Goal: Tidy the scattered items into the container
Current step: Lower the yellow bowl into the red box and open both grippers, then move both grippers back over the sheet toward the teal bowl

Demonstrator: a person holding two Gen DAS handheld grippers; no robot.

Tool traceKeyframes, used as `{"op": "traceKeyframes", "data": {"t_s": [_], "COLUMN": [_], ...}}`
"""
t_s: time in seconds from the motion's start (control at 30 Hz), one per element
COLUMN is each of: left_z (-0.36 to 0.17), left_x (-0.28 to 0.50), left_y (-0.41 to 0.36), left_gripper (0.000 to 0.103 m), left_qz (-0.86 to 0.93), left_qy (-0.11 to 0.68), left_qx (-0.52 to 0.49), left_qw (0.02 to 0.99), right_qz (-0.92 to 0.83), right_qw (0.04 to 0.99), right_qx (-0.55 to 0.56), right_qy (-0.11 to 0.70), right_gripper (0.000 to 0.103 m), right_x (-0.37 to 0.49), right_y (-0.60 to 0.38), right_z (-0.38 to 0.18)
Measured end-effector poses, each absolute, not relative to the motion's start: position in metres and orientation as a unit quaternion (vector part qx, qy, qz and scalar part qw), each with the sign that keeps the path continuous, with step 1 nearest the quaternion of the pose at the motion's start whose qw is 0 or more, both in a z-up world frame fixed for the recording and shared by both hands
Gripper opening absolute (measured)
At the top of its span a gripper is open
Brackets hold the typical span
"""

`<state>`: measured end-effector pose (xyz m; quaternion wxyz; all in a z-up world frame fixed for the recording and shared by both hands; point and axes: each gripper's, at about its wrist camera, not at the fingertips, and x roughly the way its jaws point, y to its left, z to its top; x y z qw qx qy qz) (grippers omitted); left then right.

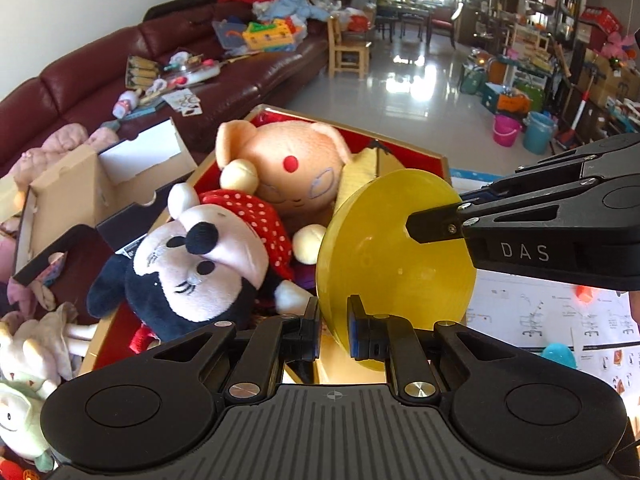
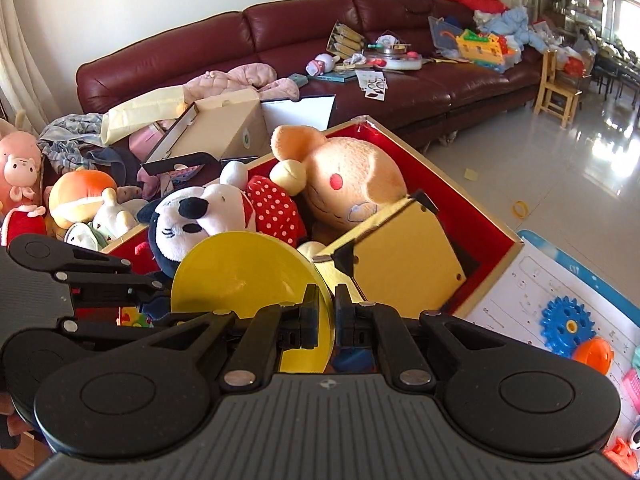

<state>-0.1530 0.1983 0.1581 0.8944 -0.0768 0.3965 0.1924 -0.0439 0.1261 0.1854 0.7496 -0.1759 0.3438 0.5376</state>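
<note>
The left gripper [image 1: 334, 328] is nearly closed, its pads pinching the lower rim of a yellow disc [image 1: 396, 256]. The right gripper [image 2: 328, 316] is likewise nearly closed on the same disc [image 2: 248, 276], clamping its edge from the other side; in the left view it reaches in from the right and bites the disc's upper right rim. Held by both, the disc stands tilted on edge over the near end of the box [image 1: 440, 160], a red-lined cardboard container.

Inside the box, just behind the disc, lie a mouse plush [image 1: 200, 264] with a red polka-dot bow and a peach plush [image 1: 296, 172] behind it, the two touching. A yellow board [image 2: 404, 264] leans in the box's right part.

Right of the box, a paper sheet [image 2: 516, 292] carries a blue gear [image 2: 566, 326] and an orange ball [image 2: 594, 354]. More soft toys [image 2: 80, 200] crowd the left side, with a maroon sofa [image 2: 280, 36] beyond.
</note>
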Motion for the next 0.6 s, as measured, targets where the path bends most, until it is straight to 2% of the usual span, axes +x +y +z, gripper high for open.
{"op": "traceKeyframes", "data": {"t_s": [0.13,0.17,0.2,0.23,0.27,0.3,0.6], "left_z": [0.148,0.145,0.143,0.142,0.142,0.142,0.160], "left_x": [-0.146,-0.143,-0.142,-0.143,-0.146,-0.148,-0.157], "left_y": [0.219,0.224,0.227,0.229,0.229,0.228,0.212], "left_gripper": [0.011,0.034,0.039,0.055,0.060,0.062,0.077], "left_qz": [0.198,0.204,0.210,0.220,0.215,0.210,0.230], "left_qy": [0.404,0.409,0.413,0.413,0.408,0.404,0.366], "left_qx": [-0.092,-0.097,-0.100,-0.099,-0.102,-0.105,-0.087], "left_qw": [0.888,0.884,0.881,0.878,0.881,0.884,0.897], "right_qz": [0.530,0.530,0.524,0.515,0.514,0.515,0.509], "right_qw": [0.749,0.747,0.749,0.757,0.763,0.766,0.767], "right_qx": [-0.190,-0.189,-0.188,-0.185,-0.181,-0.179,-0.175], "right_qy": [0.349,0.355,0.360,0.358,0.349,0.341,0.349], "right_gripper": [0.011,0.012,0.028,0.039,0.059,0.064,0.068], "right_x": [-0.041,-0.038,-0.035,-0.033,-0.033,-0.032,-0.028], "right_y": [0.143,0.147,0.148,0.146,0.143,0.140,0.129], "right_z": [0.176,0.174,0.173,0.173,0.175,0.176,0.173]}}
